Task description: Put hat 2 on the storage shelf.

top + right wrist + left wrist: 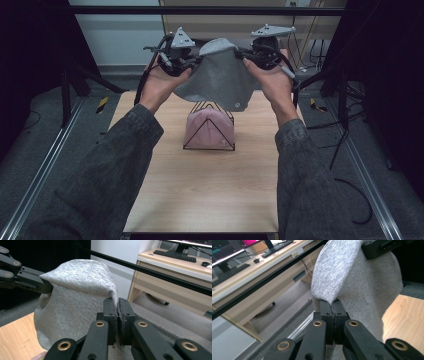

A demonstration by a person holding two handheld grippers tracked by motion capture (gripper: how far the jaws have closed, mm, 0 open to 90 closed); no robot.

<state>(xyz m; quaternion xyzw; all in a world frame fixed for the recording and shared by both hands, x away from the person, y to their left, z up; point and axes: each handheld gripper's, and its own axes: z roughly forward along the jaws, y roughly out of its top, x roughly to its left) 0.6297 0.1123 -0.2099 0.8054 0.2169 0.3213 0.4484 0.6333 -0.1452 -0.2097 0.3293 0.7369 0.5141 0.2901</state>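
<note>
Left gripper (192, 62), right gripper (246, 56): each clamped on grey cloth (220, 80), held above wire rack (209, 127). Advice: keep tension even; lower centred.

Grey carpet floor (60, 150) surrounds the wooden tabletop (200, 195). Beyond, a light wood desk (175, 267) carries a keyboard (175, 252) and, apparently, monitors. Dark curtains (30, 50) flank both sides.

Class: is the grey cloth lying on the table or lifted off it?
Lifted: the grey cloth hangs between the left gripper and right gripper, above the wire rack.
</note>
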